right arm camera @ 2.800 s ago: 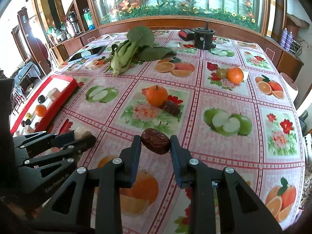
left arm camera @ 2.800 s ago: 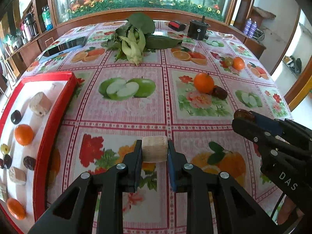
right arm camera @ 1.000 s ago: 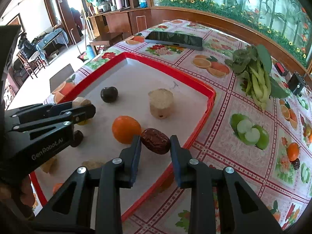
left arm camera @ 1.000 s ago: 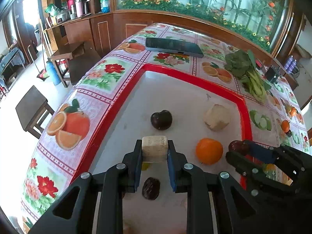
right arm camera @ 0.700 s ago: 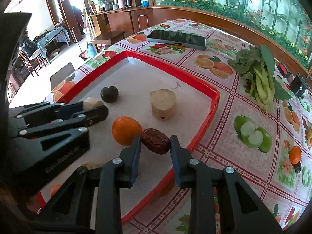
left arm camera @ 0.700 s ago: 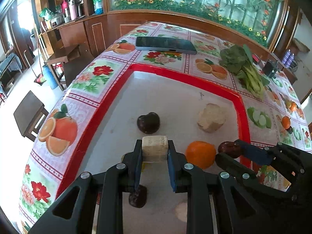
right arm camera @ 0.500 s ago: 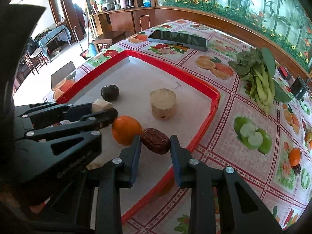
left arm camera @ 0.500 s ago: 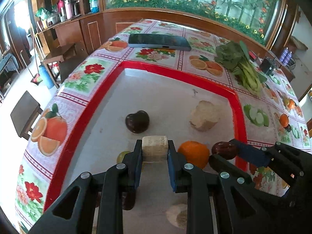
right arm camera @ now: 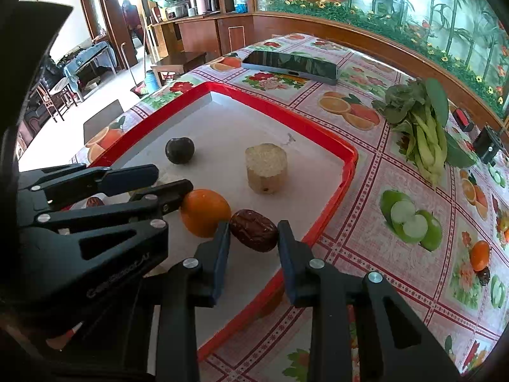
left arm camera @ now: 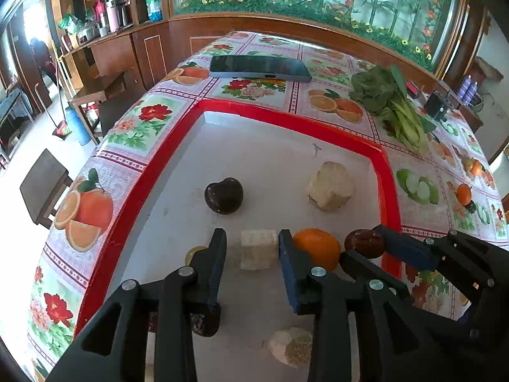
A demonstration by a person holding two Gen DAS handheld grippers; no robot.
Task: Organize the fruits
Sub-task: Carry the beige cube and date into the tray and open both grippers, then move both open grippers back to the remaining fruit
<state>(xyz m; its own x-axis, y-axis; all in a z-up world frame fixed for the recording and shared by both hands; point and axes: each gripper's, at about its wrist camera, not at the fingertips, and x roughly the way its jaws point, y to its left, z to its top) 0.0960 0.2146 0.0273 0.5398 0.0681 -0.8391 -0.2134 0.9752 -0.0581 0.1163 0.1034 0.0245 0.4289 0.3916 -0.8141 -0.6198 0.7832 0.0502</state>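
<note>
Your left gripper (left arm camera: pixel 253 248) is spread wide around the pale cube (left arm camera: pixel 258 249): there is a clear gap on the cube's left side, while its right face sits at the right pad, and whether they touch is not clear. The cube is a cream, rough-cut block with squared faces, low over the white floor of the red tray (left arm camera: pixel 288 121), just left of the orange (left arm camera: pixel 316 248); you cannot tell whether it rests on the floor. Your right gripper (right arm camera: pixel 254 234) is clamped on the date (right arm camera: pixel 254 229), a wrinkled, glossy dark-brown oval held over the tray's near right part, just beside the orange (right arm camera: pixel 205 211). Your left view alone shows the cube, plus a cut pale piece (left arm camera: pixel 291 347) near you on the tray floor. Your right view hides the cube behind the left gripper's fingers (right arm camera: pixel 127 175) but shows the round flat top of the stump (right arm camera: pixel 266 168), which in the left view looks like an irregular lump (left arm camera: pixel 331 186). Both views show the dark plum (left arm camera: pixel 223 194) at far left of the tray and the phone (right arm camera: pixel 291 65) beyond it
</note>
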